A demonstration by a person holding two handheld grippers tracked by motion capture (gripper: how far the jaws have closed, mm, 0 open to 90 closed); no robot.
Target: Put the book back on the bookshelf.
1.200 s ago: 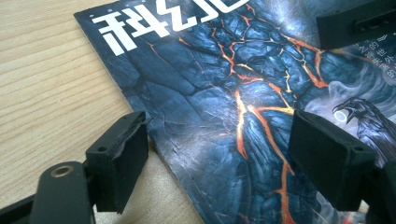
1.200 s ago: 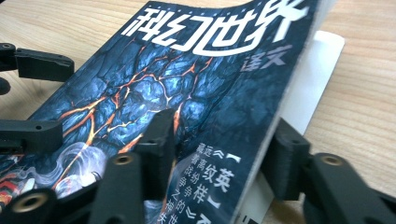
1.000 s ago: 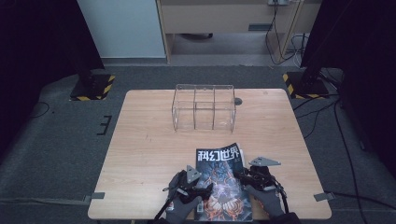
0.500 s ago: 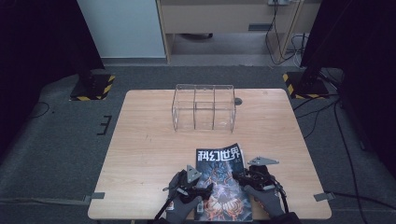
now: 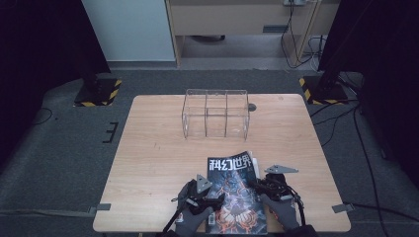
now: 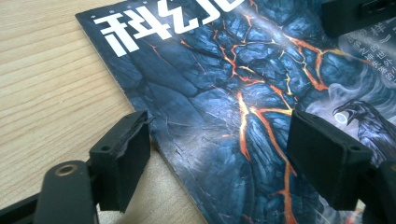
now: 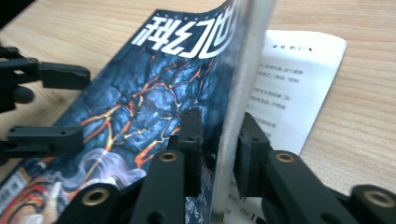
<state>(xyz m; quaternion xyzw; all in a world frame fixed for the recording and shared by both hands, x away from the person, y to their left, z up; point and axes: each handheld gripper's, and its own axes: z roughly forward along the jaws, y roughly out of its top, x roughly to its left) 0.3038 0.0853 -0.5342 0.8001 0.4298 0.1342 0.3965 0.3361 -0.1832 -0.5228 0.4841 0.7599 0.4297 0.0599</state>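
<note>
A magazine (image 5: 236, 190) with a dark cover veined in orange lies near the table's front edge. My left gripper (image 5: 213, 200) stands open at its left edge. In the left gripper view (image 6: 224, 158) one pad hangs over the wood and the other over the cover (image 6: 224, 70). My right gripper (image 5: 257, 185) is at the magazine's right edge. In the right gripper view (image 7: 219, 140) its jaws have just been closing and pinch the lifted cover and a sheaf of pages (image 7: 154, 93). A white inner page (image 7: 289, 84) lies flat beneath. The left gripper (image 7: 46, 102) shows beyond.
A clear acrylic holder (image 5: 216, 113) with three compartments stands at the back middle of the wooden table (image 5: 158, 163). A small dark round spot (image 5: 252, 106) sits beside it. Gloved hands (image 5: 195, 224) come in over the front edge.
</note>
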